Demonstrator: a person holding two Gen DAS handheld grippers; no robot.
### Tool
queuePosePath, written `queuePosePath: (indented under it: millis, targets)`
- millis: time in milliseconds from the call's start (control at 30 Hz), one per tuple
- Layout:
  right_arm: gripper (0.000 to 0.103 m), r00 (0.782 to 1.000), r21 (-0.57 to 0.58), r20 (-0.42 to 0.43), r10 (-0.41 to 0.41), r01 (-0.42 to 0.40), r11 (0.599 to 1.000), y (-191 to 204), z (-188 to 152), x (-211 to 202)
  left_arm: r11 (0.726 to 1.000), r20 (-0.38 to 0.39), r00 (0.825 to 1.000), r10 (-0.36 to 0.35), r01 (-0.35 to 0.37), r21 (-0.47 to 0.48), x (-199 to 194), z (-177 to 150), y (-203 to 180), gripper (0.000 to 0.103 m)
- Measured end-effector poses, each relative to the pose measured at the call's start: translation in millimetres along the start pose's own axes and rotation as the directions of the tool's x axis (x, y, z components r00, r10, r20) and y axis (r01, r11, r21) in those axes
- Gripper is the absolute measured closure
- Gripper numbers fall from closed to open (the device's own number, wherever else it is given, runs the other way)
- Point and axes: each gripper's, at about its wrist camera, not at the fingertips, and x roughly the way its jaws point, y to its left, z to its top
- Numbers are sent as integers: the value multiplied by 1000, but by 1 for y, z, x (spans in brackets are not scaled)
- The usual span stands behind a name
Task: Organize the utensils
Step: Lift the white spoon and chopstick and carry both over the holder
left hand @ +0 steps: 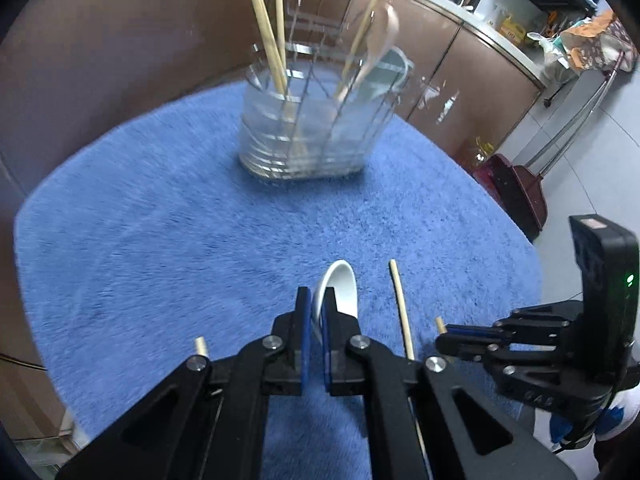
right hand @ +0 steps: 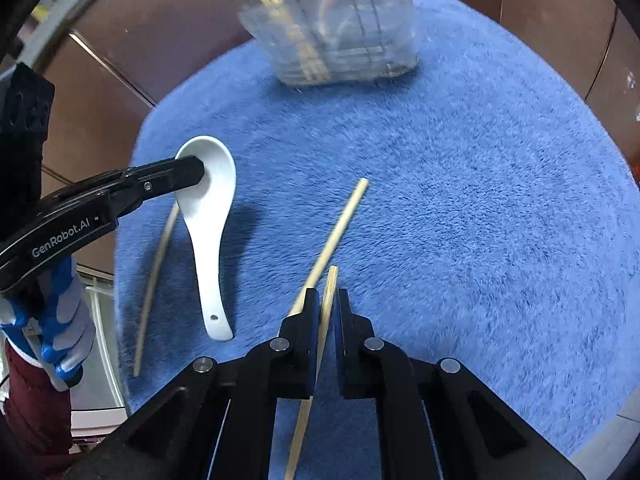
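Observation:
My left gripper (left hand: 316, 294) is shut on the bowl rim of a white ceramic spoon (left hand: 338, 288). In the right wrist view the left gripper (right hand: 200, 172) carries the spoon (right hand: 212, 248) above the mat, handle hanging down. My right gripper (right hand: 326, 298) is shut on a bamboo chopstick (right hand: 329, 280). From the left wrist view the right gripper (left hand: 444, 334) sits at the right, the chopstick tip (left hand: 440, 324) poking out. A second chopstick (right hand: 336, 236) lies on the mat ahead, a third (right hand: 154, 280) left of the spoon. A clear holder (left hand: 308, 132) at the back holds chopsticks and a spoon.
Everything rests on a round blue fluffy mat (right hand: 480, 200) with brown cabinet doors (left hand: 120, 20) behind it. A dark red dustpan (left hand: 524, 196) leans by the cabinets on the floor. A gloved hand (right hand: 60, 340) holds the left gripper's handle.

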Motion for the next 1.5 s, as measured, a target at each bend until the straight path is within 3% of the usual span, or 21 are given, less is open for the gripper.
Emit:
queuePosePath:
  millis: [233, 533, 867, 1200, 1400, 1500]
  targets:
    - [97, 985, -19, 165, 49, -47, 999, 5, -21, -53, 999, 78, 997, 29, -27, -27, -40, -20, 1, 99]
    - [98, 935, -56, 345, 87, -72, 996, 5, -70, -118, 998, 160, 986, 40, -30, -60, -86, -52, -12, 99]
    - [97, 876, -92, 471, 101, -65, 994, 24, -121, -155, 994, 286, 952, 110, -99, -52, -145, -85, -30, 99]
    - [98, 844, -104, 527, 98, -51, 993, 26, -124, -170, 987, 340, 926, 164, -155, -53, -161, -91, -36, 99]
    - [98, 820, -129, 561, 110, -45, 991, 26, -100, -179, 982, 379, 906, 185, -187, -33, -159, -69, -37, 99]
    - [98, 797, -147, 591, 125, -45, 988, 24, -80, -191, 981, 414, 891, 187, -189, -37, -163, -43, -33, 99]
